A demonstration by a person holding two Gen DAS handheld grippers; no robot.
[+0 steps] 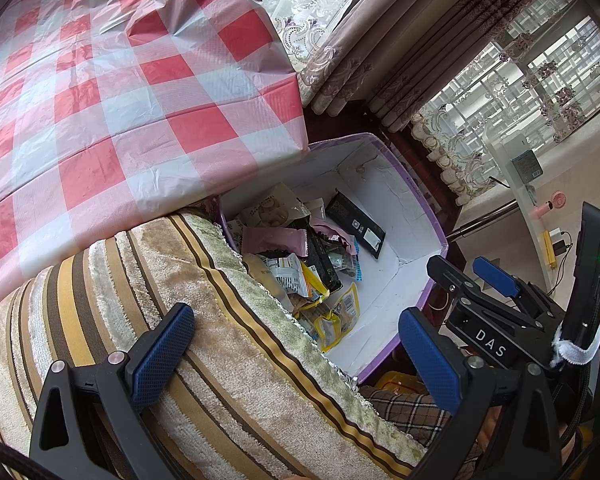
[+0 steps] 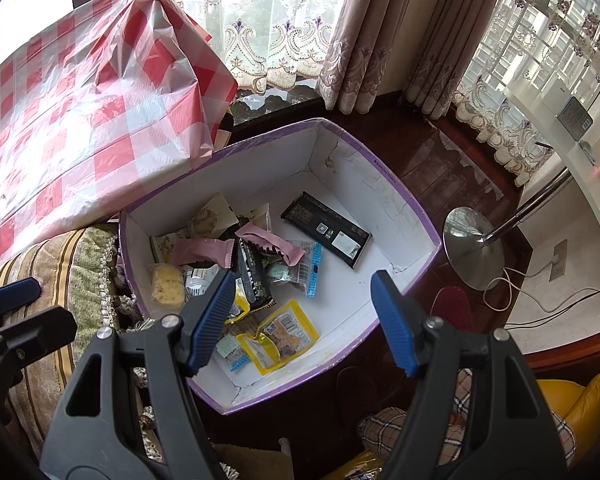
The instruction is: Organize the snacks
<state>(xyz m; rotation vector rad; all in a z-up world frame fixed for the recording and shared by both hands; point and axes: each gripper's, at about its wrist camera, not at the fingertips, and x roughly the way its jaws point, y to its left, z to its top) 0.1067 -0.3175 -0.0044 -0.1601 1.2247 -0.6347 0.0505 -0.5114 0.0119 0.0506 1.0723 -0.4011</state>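
Observation:
A white box with a purple rim (image 2: 402, 189) (image 1: 384, 196) stands on the floor and holds several snack packets. Among them are a flat black packet (image 2: 326, 234) (image 1: 356, 224), a pink wrapper (image 2: 202, 250) (image 1: 274, 240) and a yellow packet (image 2: 278, 336) (image 1: 340, 316). My right gripper (image 2: 302, 320) hangs open over the near end of the box with nothing between its fingers; it also shows in the left wrist view (image 1: 472, 280). My left gripper (image 1: 296, 356) is open above a striped cushion, left of the box, and holds nothing.
A table under a red-and-white checked cloth (image 1: 120, 80) (image 2: 80, 120) rises behind the striped cushion (image 1: 220, 340) (image 2: 60, 272). A lamp's metal base (image 2: 474, 248), cables and a red slipper (image 2: 454, 308) lie right of the box. Curtains hang behind.

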